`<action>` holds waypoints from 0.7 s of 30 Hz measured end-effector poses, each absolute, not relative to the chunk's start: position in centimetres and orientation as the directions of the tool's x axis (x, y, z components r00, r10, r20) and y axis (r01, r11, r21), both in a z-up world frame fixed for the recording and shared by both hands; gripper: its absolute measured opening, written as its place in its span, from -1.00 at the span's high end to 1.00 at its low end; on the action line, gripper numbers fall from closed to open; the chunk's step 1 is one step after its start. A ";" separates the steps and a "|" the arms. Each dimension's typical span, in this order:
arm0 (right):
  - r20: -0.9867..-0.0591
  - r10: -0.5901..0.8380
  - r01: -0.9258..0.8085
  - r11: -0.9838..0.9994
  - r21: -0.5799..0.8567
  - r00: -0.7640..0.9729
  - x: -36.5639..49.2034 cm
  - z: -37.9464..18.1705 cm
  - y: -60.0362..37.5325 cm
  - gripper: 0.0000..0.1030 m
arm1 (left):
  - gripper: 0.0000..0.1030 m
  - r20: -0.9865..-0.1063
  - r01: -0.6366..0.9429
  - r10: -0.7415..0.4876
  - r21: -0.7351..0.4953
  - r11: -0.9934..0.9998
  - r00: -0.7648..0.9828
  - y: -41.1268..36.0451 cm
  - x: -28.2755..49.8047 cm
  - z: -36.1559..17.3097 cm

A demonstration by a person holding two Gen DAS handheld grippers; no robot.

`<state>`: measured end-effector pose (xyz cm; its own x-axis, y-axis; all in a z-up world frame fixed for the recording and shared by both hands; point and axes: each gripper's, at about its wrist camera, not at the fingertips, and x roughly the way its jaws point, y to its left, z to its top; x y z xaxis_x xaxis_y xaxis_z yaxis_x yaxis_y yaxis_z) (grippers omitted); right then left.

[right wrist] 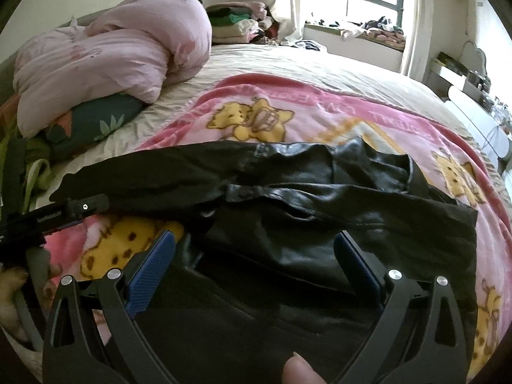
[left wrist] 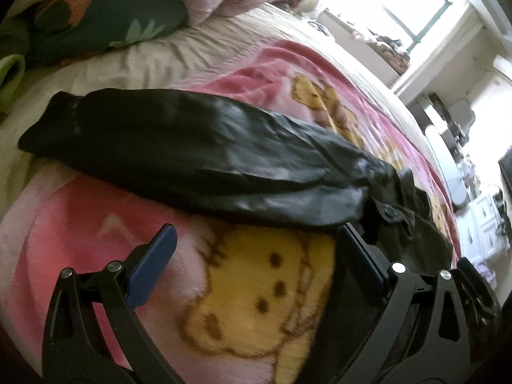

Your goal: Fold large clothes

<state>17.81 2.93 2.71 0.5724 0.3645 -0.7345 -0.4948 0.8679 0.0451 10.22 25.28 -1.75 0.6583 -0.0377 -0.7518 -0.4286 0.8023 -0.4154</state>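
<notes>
Both my left gripper [left wrist: 256, 252] and right gripper [right wrist: 256, 252] gape empty; the black leather jacket [right wrist: 288, 198] looks heavy, slick, so I'd pinch its sleeve cuff [left wrist: 54, 118]

Daylight only, entering through the window [right wrist: 352, 0] at the far side of the room; its panes blow out to pure white in both views. Glare washes the sill and the wall beside it. The bed [right wrist: 288, 64] is evenly lit at its far edge and dims toward the near edge. The black jacket [right wrist: 304, 211] shows soft grey sheen on its creases in both views; detail in its folds is lost in shadow. Left wrist view is motion-blurred, the blanket [left wrist: 256, 288] print smeared. Right wrist view is sharper. Strong fisheye bend at the edges; black vignette fills the corners.
</notes>
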 end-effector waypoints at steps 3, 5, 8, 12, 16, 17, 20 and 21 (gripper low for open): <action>-0.736 0.375 -0.511 0.859 0.046 0.564 17.9 2.7 3.9 -0.91 | -0.82 -0.758 -0.469 0.008 -0.395 0.790 0.653 26.4 9.9 -1.8; -0.739 0.380 -0.522 0.852 0.045 0.556 18.0 2.6 4.6 -0.91 | -0.82 -0.758 -0.494 0.019 -0.406 0.769 0.652 27.5 9.5 -2.0; -0.741 0.388 -0.538 0.842 0.043 0.547 18.1 2.6 5.9 -0.91 | -0.82 -0.758 -0.524 0.029 -0.423 0.739 0.652 28.8 9.1 -2.2; -0.742 0.410 -0.556 0.829 0.061 0.530 18.2 2.6 7.1 -0.91 | -0.82 -0.763 -0.574 0.070 -0.419 0.704 0.642 30.5 8.4 -2.4; -0.741 0.430 -0.574 0.816 0.074 0.515 18.3 2.7 8.4 -0.91 | -0.82 -0.780 -0.624 0.091 -0.418 0.660 0.619 32.2 8.0 -3.0; -0.740 0.434 -0.578 0.813 0.075 0.514 18.3 2.7 8.6 -0.91 | -0.82 -0.781 -0.633 0.092 -0.425 0.647 0.618 32.6 7.9 -3.2; -0.739 0.442 -0.584 0.807 0.081 0.509 18.4 2.7 9.2 -0.91 | -0.82 -0.790 -0.662 0.094 -0.435 0.611 0.606 33.8 7.7 -3.8; -0.739 0.444 -0.585 0.806 0.084 0.506 18.5 2.7 9.4 -0.91 | -0.82 -0.792 -0.669 0.092 -0.440 0.599 0.603 34.1 7.7 -4.0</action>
<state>18.51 9.40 2.71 0.5060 0.4444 -0.7392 -0.5854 0.8064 0.0841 7.69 34.12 -4.04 0.6033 0.0920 -0.7922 -0.6692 0.5987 -0.4402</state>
